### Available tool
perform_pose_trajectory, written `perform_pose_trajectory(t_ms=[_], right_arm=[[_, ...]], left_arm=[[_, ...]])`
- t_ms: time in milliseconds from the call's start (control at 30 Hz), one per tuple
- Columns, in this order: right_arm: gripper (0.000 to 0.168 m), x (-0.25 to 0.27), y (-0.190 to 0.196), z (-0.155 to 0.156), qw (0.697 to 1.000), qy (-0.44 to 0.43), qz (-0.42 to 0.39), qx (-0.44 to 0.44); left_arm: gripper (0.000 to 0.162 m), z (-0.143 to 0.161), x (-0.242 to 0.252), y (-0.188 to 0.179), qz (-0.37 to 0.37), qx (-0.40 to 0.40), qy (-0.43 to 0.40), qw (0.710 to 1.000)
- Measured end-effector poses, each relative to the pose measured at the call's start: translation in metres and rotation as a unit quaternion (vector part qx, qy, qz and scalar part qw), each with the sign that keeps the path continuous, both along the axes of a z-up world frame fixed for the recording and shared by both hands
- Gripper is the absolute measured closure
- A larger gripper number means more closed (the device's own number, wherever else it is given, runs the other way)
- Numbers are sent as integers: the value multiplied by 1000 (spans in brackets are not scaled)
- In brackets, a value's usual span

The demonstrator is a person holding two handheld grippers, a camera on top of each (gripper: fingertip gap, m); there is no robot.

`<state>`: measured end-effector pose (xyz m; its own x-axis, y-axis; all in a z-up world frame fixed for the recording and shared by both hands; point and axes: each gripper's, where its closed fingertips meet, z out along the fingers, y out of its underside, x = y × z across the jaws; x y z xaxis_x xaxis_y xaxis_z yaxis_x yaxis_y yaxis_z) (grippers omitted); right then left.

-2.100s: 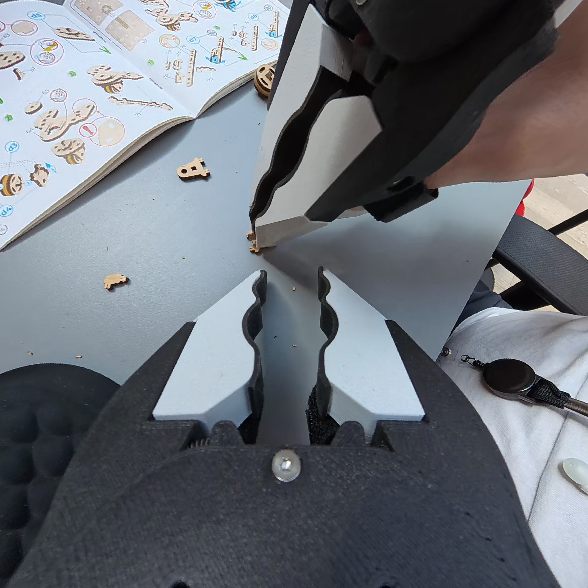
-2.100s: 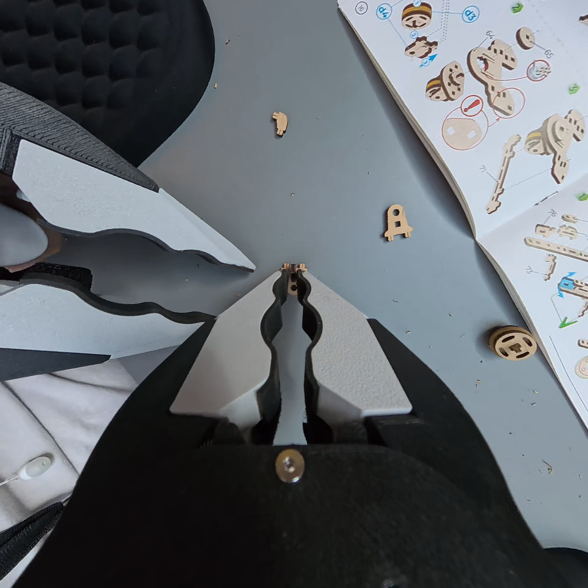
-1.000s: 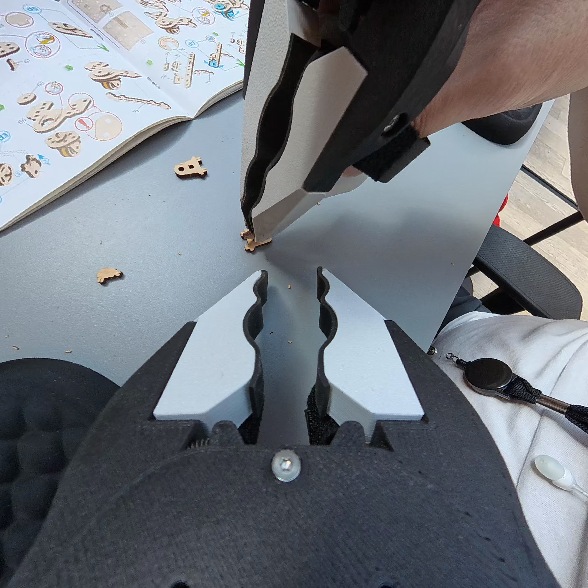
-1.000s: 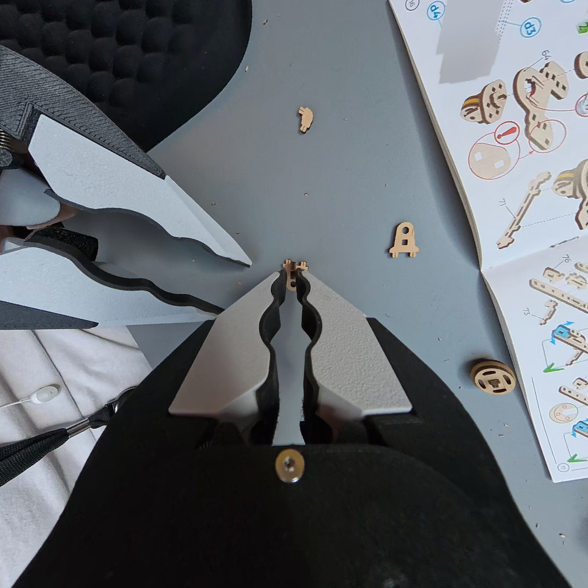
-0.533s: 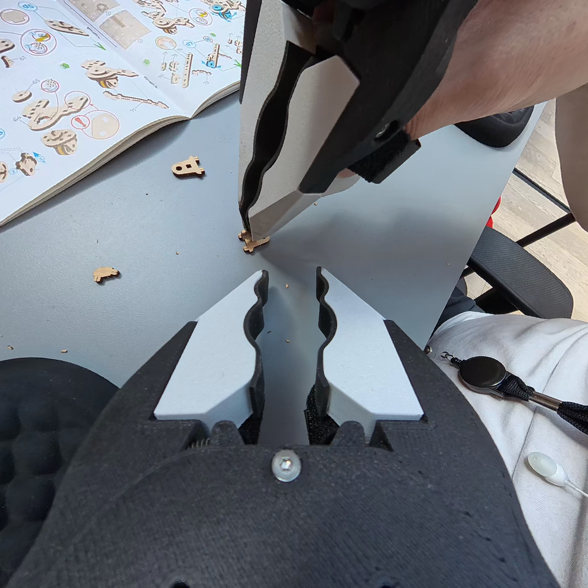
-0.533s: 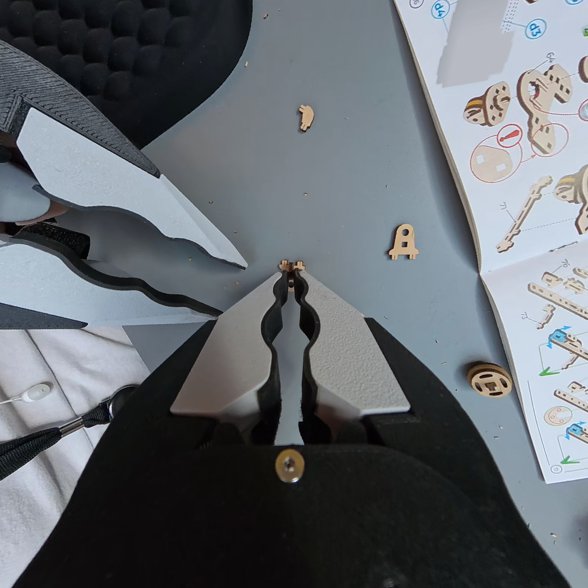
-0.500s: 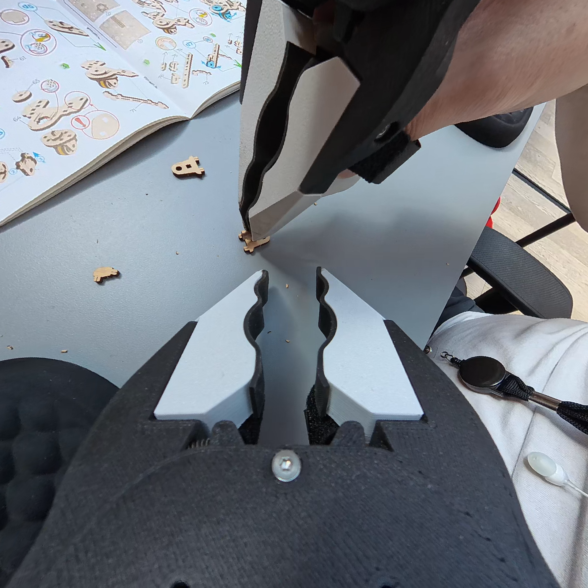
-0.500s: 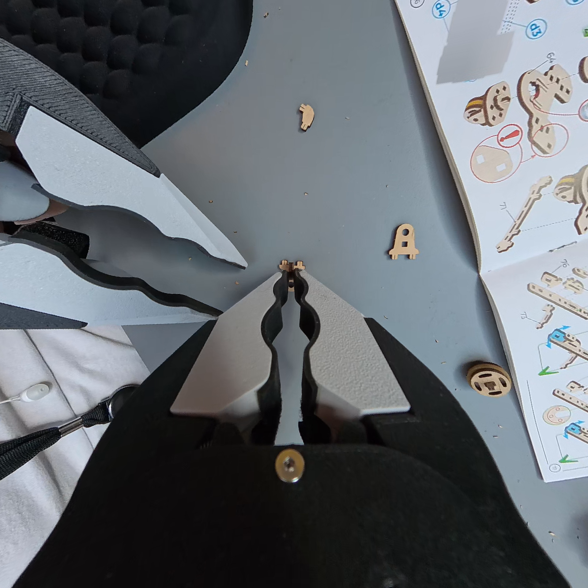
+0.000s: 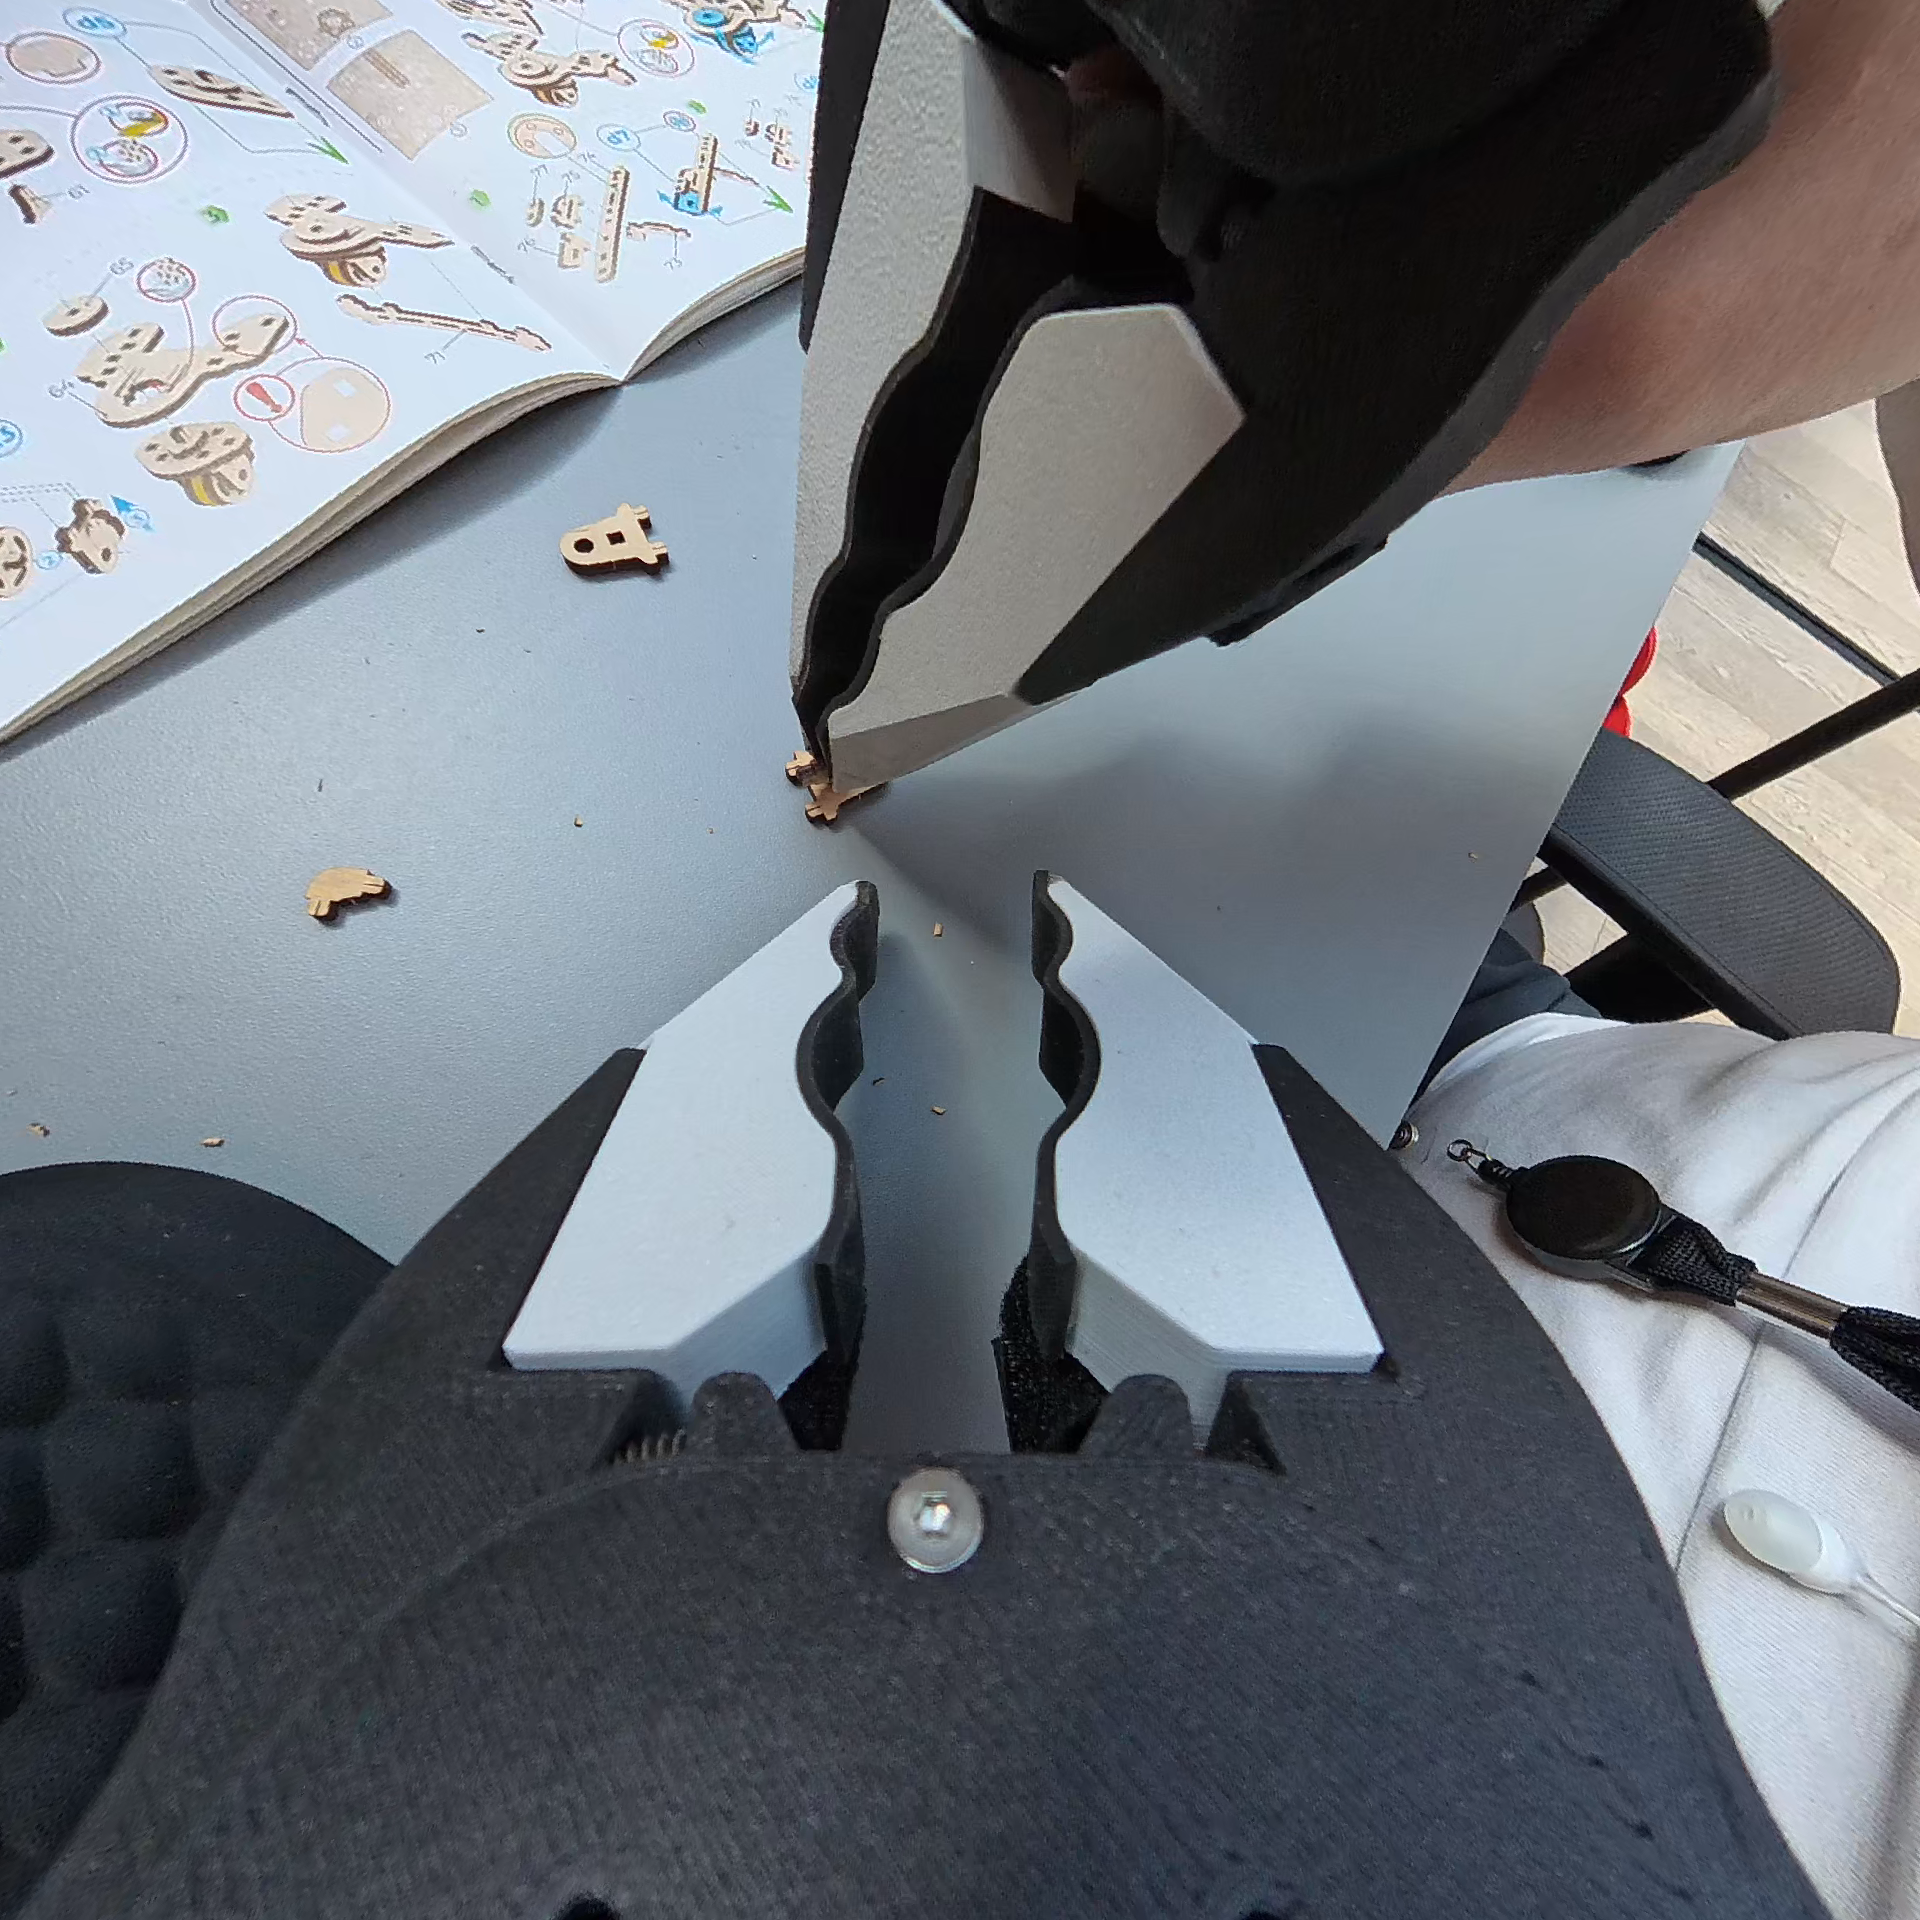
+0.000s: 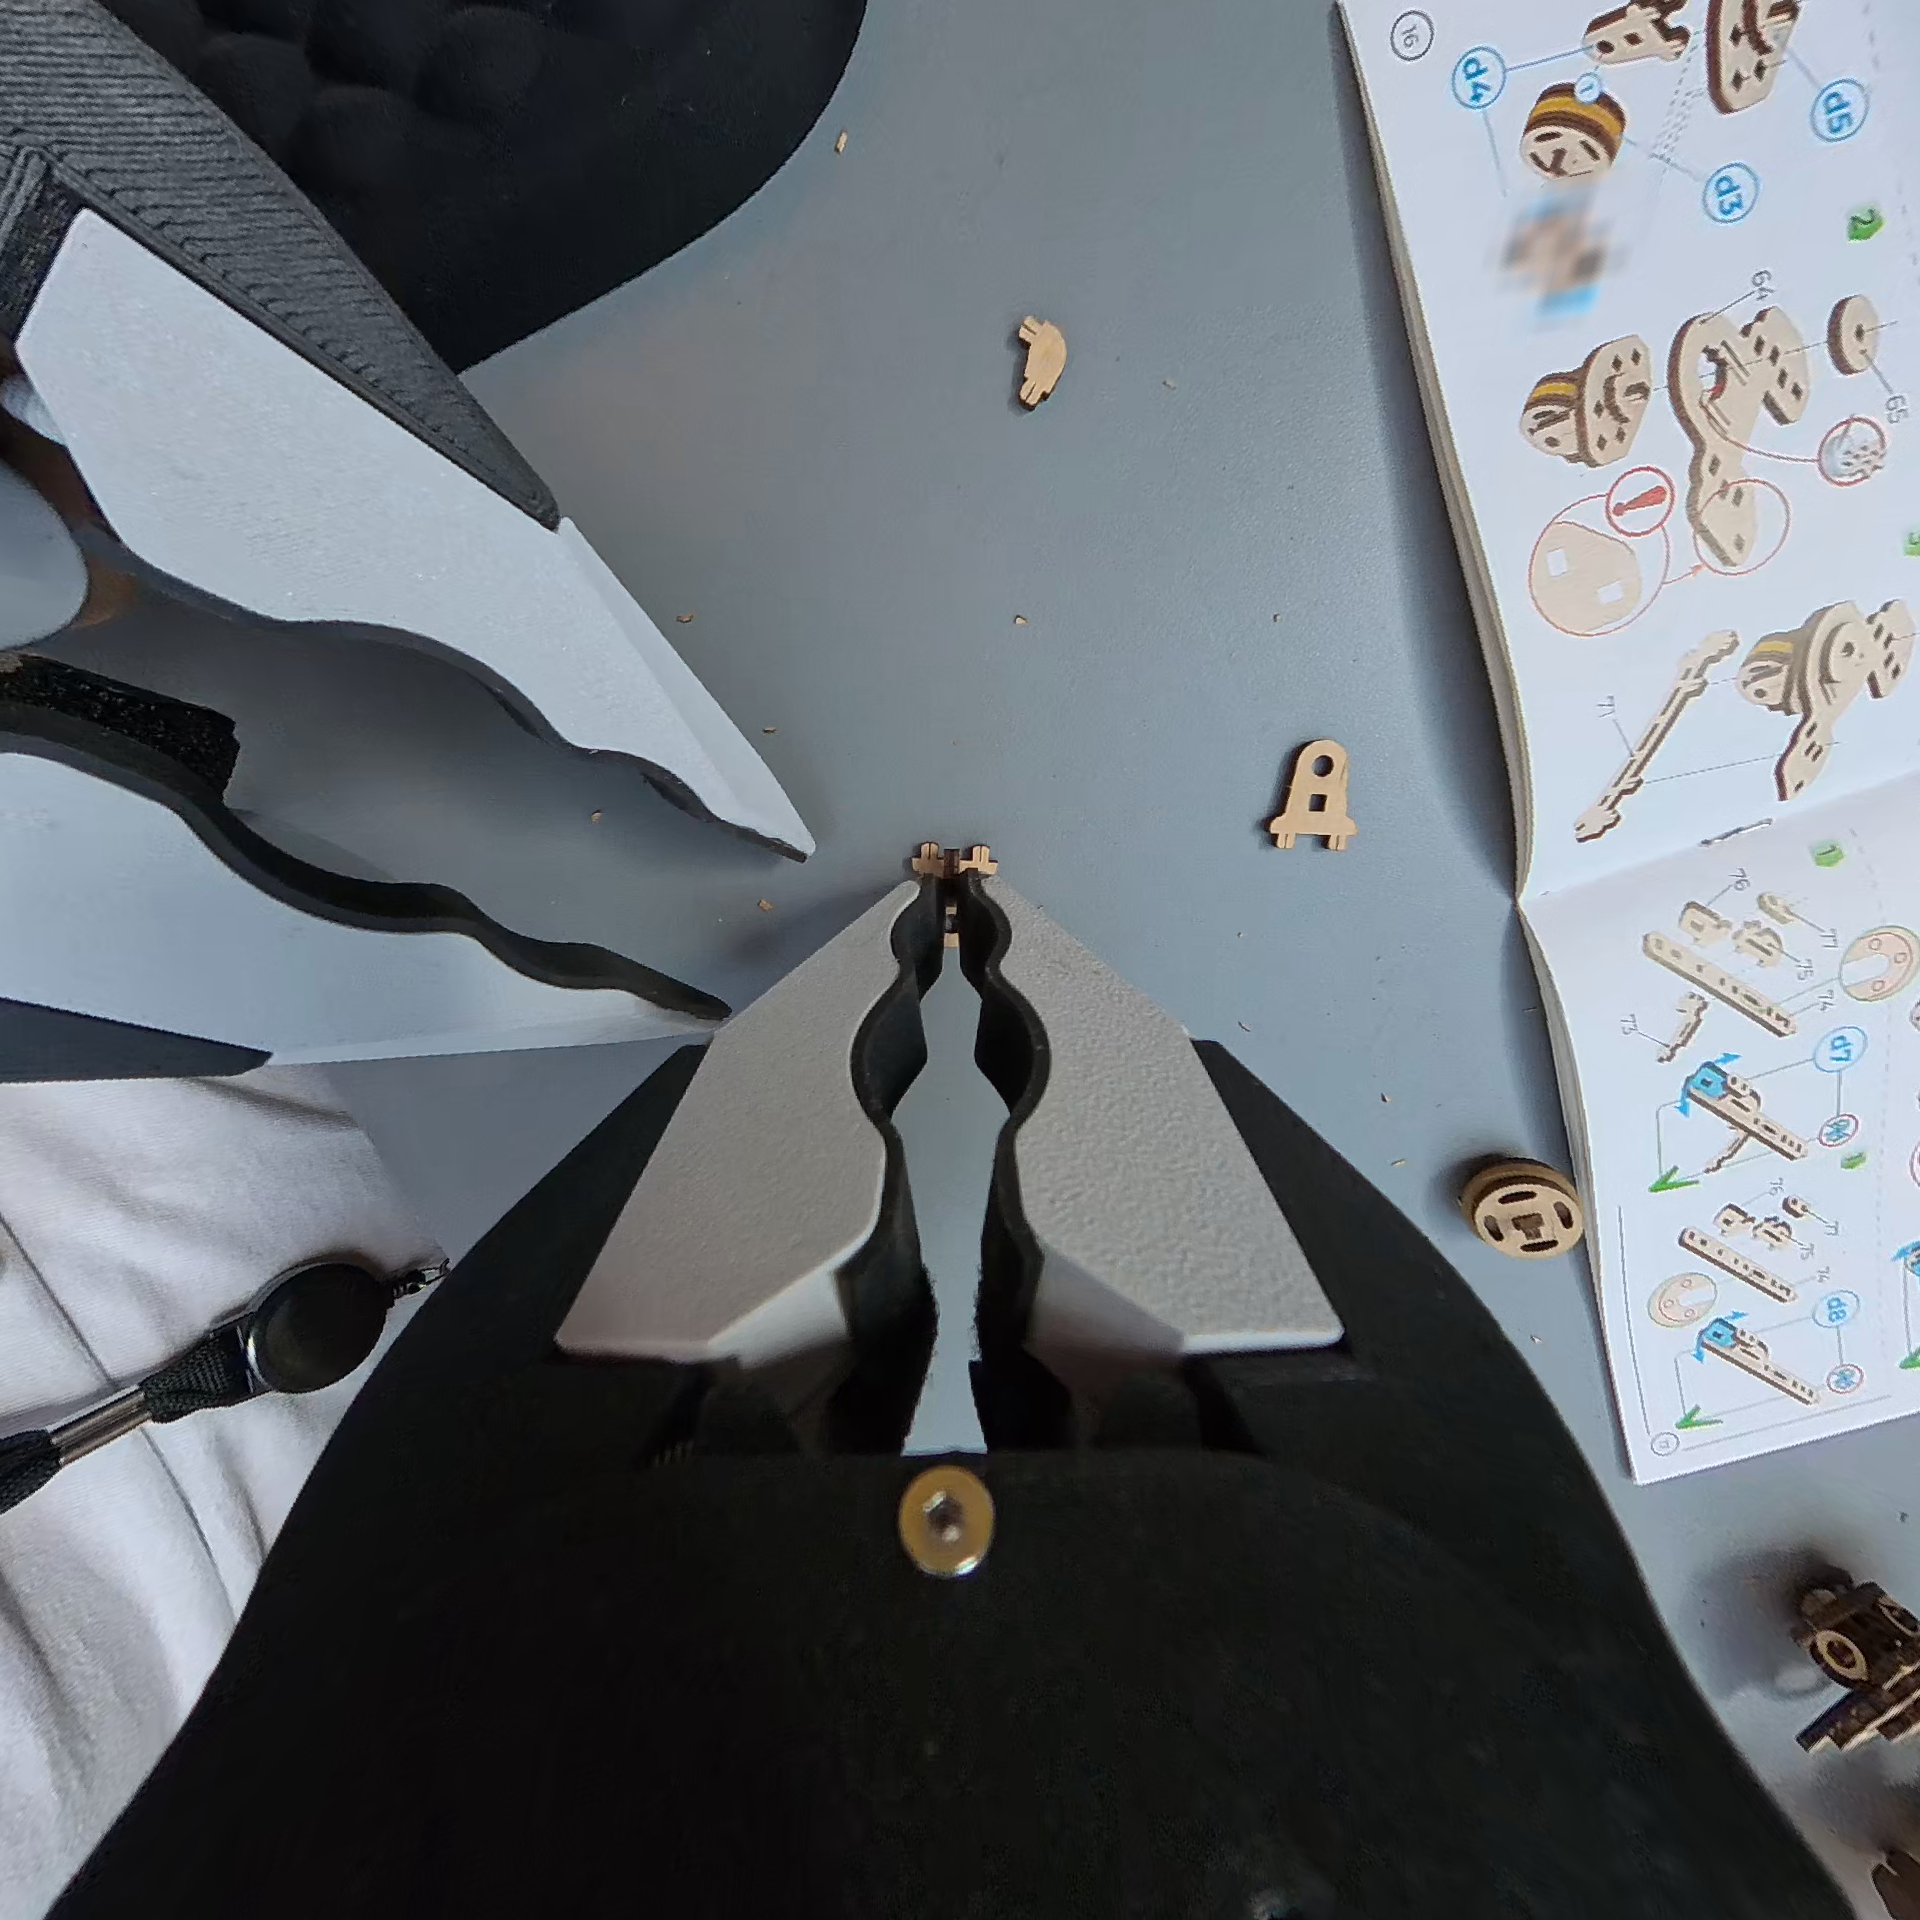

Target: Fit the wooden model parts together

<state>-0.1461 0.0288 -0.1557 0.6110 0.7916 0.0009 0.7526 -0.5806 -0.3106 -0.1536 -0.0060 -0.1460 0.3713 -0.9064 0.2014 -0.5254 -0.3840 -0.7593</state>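
1. Right gripper (image 10: 951,883) pinched on a tiny wooden part (image 10: 952,861), tips down at the grey table (image 10: 1091,582).
2. Left gripper (image 9: 951,899) spread apart, empty, just beside that part.
3. Loose on the table farther out: arched piece (image 10: 1313,798), small curved piece (image 10: 1041,362), round disc (image 10: 1521,1208).
4. Open instruction booklet (image 10: 1704,727) along the table's edge.

Grey table (image 9: 416,727), wood-look floor (image 9: 1787,582)

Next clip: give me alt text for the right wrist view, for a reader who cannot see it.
The right claw pinches a tiny wooden part at its tips, low over a grey table. The open left claw sits beside it; two loose wooden pieces and an open instruction booklet lie beyond.
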Motion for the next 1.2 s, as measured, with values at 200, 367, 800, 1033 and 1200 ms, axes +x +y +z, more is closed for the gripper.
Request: perform_pose_trajectory(t_ms=[200,367,800,1033,1200], right_arm=[[165,0,-1,0,1000,11,-11,24],[164,1,-2,-1,999,1,-10,36],[165,0,-2,-3,998,-57,29,-20],[164,-1,-3,-4,996,-58,39,-50],[164,-3,-2,-3,998,-8,41,-40]], left_arm=[[133,0,0,0,1,0,-1,1000],[133,0,0,1,1,0,0,1000],[133,-2,0,2,8,9,8,1000],[133,-2,0,3,10,8,6,1000],[133,-3,0,2,7,0,7,1000]])
